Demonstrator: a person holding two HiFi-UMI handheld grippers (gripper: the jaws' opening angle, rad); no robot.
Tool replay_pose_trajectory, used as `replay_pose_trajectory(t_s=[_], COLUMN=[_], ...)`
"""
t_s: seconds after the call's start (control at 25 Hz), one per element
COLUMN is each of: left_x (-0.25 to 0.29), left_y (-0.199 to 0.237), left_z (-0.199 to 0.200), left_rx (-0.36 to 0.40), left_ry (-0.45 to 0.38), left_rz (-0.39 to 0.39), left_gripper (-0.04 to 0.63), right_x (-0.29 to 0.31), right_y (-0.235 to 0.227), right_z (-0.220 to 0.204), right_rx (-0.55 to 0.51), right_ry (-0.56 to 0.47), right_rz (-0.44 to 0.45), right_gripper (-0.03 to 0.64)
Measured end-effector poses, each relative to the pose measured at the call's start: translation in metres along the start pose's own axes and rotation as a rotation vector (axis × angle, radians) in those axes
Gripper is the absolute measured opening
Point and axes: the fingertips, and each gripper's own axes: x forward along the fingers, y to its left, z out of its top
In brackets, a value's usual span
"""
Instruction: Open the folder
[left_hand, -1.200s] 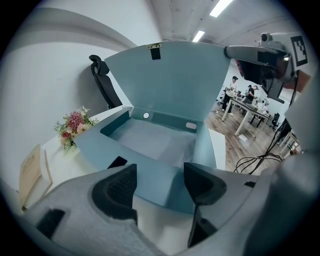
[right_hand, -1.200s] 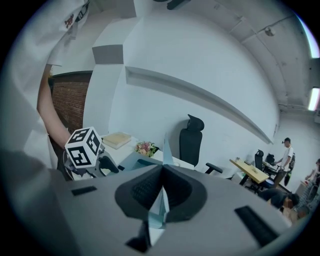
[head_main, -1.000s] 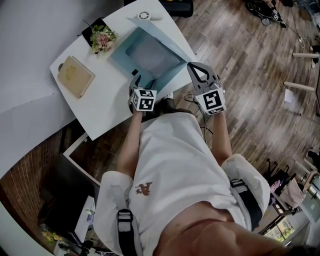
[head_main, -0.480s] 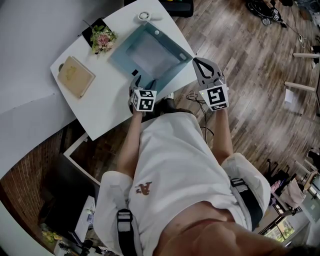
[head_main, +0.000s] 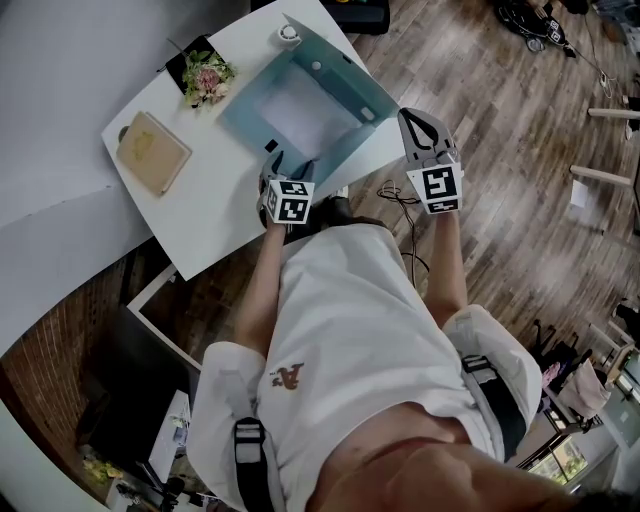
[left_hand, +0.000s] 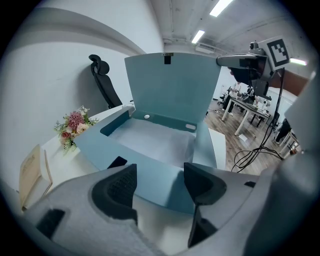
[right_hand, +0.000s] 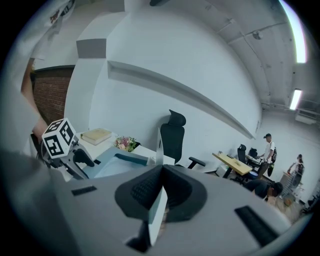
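A pale blue box folder (head_main: 300, 115) lies on the white table (head_main: 210, 215), its lid flap (head_main: 335, 70) raised. My right gripper (head_main: 405, 114) is shut on the flap's right edge; the thin blue sheet (right_hand: 156, 210) runs between its pads. In the left gripper view the flap (left_hand: 172, 85) stands upright, with the right gripper (left_hand: 222, 61) at its top right corner. My left gripper (head_main: 285, 160) sits at the folder's near wall (left_hand: 150, 175). Its jaws (left_hand: 160, 175) stand wide apart and do not press on the wall.
A bunch of flowers (head_main: 205, 78) and a tan book (head_main: 150, 150) lie at the table's left. A small white round object (head_main: 289, 32) sits at the far edge. An office chair (left_hand: 102, 80) stands behind the table. Cables (head_main: 395, 200) trail on the wooden floor at the right.
The right gripper has moved right and away from the table's edge, drawing the flap with it, so the flap stands more open. The left gripper has kept still.
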Motion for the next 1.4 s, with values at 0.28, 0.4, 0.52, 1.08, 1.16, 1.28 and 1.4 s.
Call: replay_pose_trajectory(t_s=[0.28, 0.4, 0.52, 1.08, 1.16, 1.28, 1.4], left_x=[-0.002, -0.002, -0.002, -0.001, -0.002, -0.002, -0.002], left_y=[0.0, -0.001, 0.0, 0.0, 0.0, 0.0, 0.0], left_z=[0.001, 0.001, 0.001, 0.0, 0.0, 0.001, 0.001], left_rx=[0.001, 0.0, -0.001, -0.005, -0.005, -0.004, -0.003], left_ry=[0.0, 0.001, 0.0, -0.002, -0.002, -0.002, -0.003], left_rz=[0.003, 0.003, 0.006, 0.01, 0.008, 0.008, 0.008], left_gripper=[0.304, 0.304, 0.304, 0.304, 0.304, 0.304, 0.304], right_x=[0.001, 0.001, 0.002, 0.004, 0.004, 0.003, 0.003], right_y=[-0.012, -0.018, -0.022, -0.029, -0.028, -0.029, -0.029], right_z=[-0.007, -0.011, -0.016, -0.024, -0.024, -0.024, -0.024], right_rx=[0.013, 0.016, 0.021, 0.019, 0.017, 0.013, 0.015], right_ry=[0.013, 0.023, 0.031, 0.051, 0.052, 0.056, 0.056], right_rz=[-0.035, -0.047, -0.061, -0.078, -0.074, -0.076, -0.078], right_gripper=[0.008, 0.008, 0.008, 0.008, 0.008, 0.008, 0.008])
